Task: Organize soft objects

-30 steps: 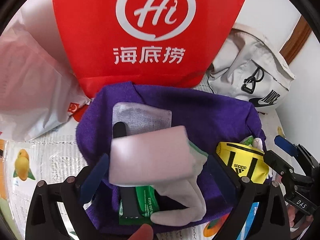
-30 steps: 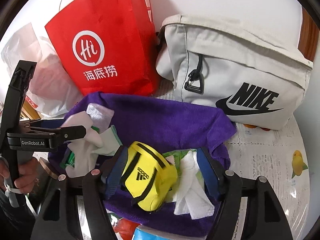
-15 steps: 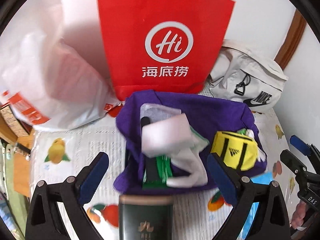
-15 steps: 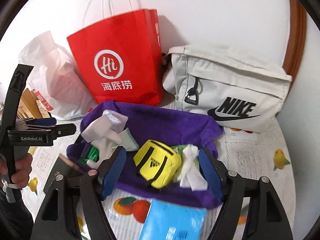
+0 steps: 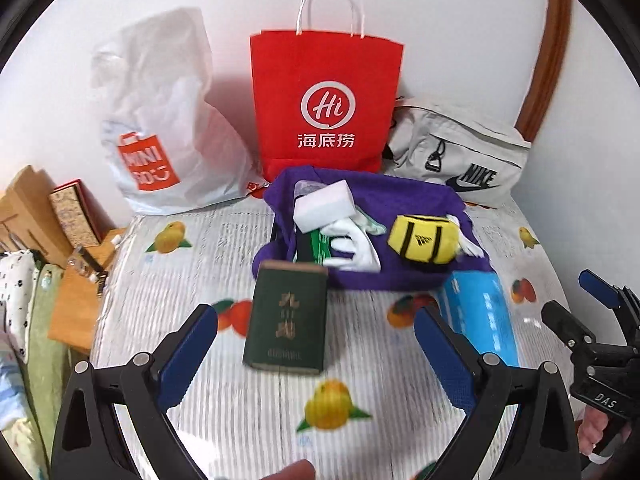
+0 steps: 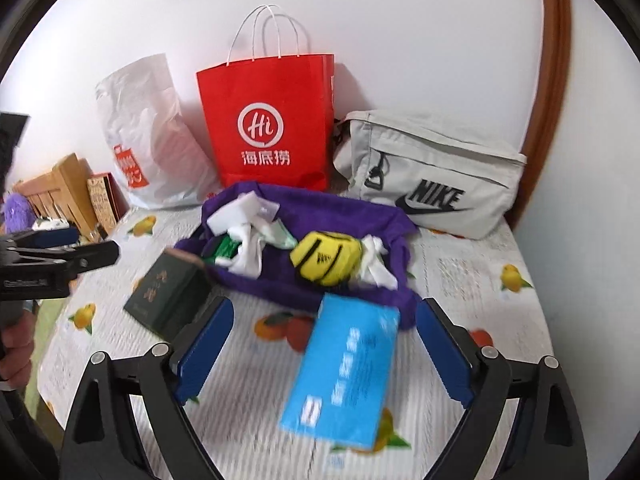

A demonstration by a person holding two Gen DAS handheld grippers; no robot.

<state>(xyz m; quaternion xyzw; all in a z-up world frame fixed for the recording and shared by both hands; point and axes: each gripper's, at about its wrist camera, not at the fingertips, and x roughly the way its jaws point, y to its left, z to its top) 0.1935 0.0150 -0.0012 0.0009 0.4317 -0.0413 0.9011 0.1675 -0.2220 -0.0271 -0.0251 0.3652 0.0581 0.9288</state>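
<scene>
Left wrist view shows your left gripper spread wide, grasping nothing, above the dark green box. Your right gripper has just been opening, nothing between its fingers, over the blue packet. Both hang clear of the purple cloth holding the yellow pouch and white socks.

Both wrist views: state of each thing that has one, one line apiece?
left gripper: open, empty
right gripper: open, empty, jaws just opened wider
red paper bag: upright against the wall
white plastic bag: standing, crumpled
grey Nike bag: zipped shut, lying by the wall
purple cloth: spread out, holding soft items
yellow pouch: zipped, lying on the cloth
green box: closed, flat
blue pack: flat
</scene>
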